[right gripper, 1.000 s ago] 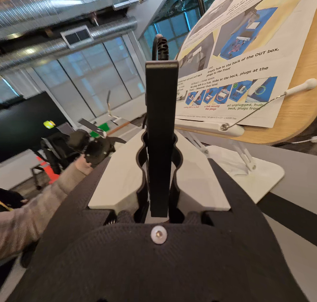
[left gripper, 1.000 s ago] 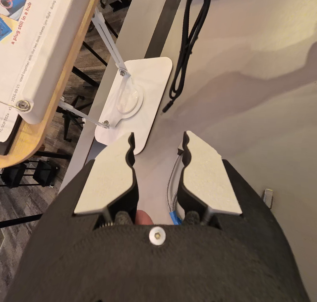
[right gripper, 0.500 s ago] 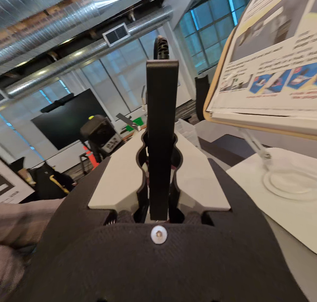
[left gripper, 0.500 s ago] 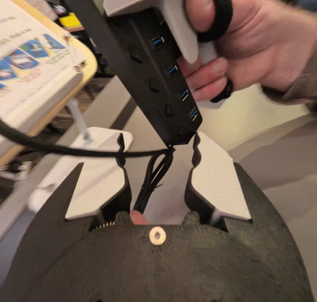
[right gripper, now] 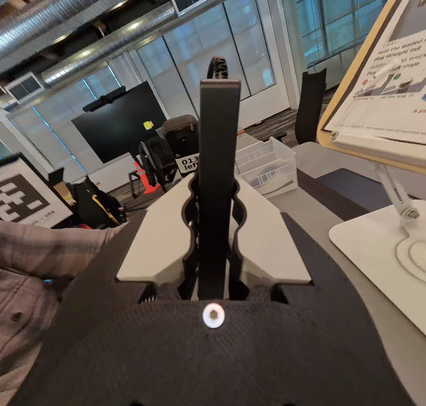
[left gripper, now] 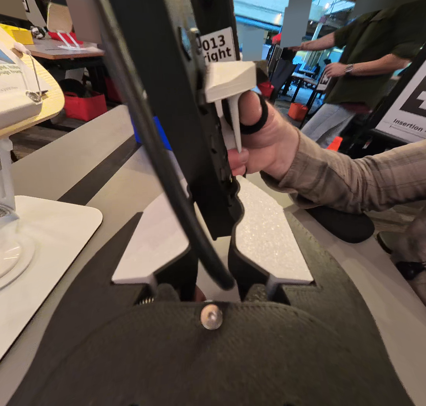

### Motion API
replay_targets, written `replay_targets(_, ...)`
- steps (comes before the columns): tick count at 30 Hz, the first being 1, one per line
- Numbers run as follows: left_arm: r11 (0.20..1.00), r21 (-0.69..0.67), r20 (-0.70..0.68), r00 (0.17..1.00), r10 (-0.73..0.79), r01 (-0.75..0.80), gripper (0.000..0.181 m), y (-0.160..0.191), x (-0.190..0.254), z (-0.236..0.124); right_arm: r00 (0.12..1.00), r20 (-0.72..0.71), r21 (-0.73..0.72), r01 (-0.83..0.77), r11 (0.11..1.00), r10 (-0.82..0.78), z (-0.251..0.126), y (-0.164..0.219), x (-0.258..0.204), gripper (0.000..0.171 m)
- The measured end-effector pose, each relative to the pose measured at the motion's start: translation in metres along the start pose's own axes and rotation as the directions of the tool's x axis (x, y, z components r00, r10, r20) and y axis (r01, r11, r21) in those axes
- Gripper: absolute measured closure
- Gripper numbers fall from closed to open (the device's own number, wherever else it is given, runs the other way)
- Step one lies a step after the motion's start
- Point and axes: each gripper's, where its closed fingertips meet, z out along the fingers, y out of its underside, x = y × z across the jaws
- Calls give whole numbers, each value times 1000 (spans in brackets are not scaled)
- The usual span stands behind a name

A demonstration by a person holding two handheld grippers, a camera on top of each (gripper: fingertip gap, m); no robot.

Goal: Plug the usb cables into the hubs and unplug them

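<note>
Since half a second ago, hub [left gripper: 175, 109] swung upright, lower end now between the left gripper [left gripper: 213, 212] fingers, spread wide, its cable [left gripper: 161, 164] trailing through; right gripper [right gripper: 213, 185] clamped on the hub; handover seemingly near, nothing plugged yet

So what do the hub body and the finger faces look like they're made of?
The hub looks like matte black moulded plastic: flat, even faces, crisp edges, no glare. The left gripper's fingers have pale faces with a fine sparkly grain, likely a grippy coating or pad over 3D-printed plastic; which one cannot be told.
</note>
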Motion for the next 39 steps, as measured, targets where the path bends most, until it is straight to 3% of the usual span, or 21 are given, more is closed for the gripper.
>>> replay_targets(7,998,54,-44,998,-36,39,156,-9,11,6,928,-124,-155,333,930,-352,-14,-2,7,101)
replay_targets(10,995,75,-63,996,-63,67,156,-12,13,7,847,-148,-188,482,856,-510,-26,-12,2,98)
replay_targets(15,990,87,-84,991,-104,111,156,-17,15,6,557,-172,-366,730,577,-813,-40,-18,0,81)
replay_targets(18,990,58,-95,988,-126,132,156,-12,13,3,250,-113,-462,844,274,-962,-52,-22,-11,82)
replay_targets(21,984,67,-105,982,-157,164,156,-15,9,-5,-1,-24,-605,796,14,-1000,-68,-23,-3,85)
replay_targets(25,981,38,-125,975,-183,189,156,-15,11,-11,-202,91,-681,701,-209,-975,-60,-11,15,75)
replay_targets(29,969,-13,-161,956,-247,248,156,-6,14,-9,-428,146,-663,626,-410,-892,-31,-4,14,67)
replay_targets(31,963,-42,-176,947,-269,266,156,1,15,-8,-481,166,-649,604,-463,-861,-20,4,13,69)
replay_targets(34,953,-83,-212,929,-302,291,156,7,20,-6,-510,212,-638,574,-514,-833,-14,18,22,87)
replay_targets(39,931,-109,-281,888,-364,348,155,12,26,-6,-554,182,-651,551,-522,-812,-12,19,27,114)
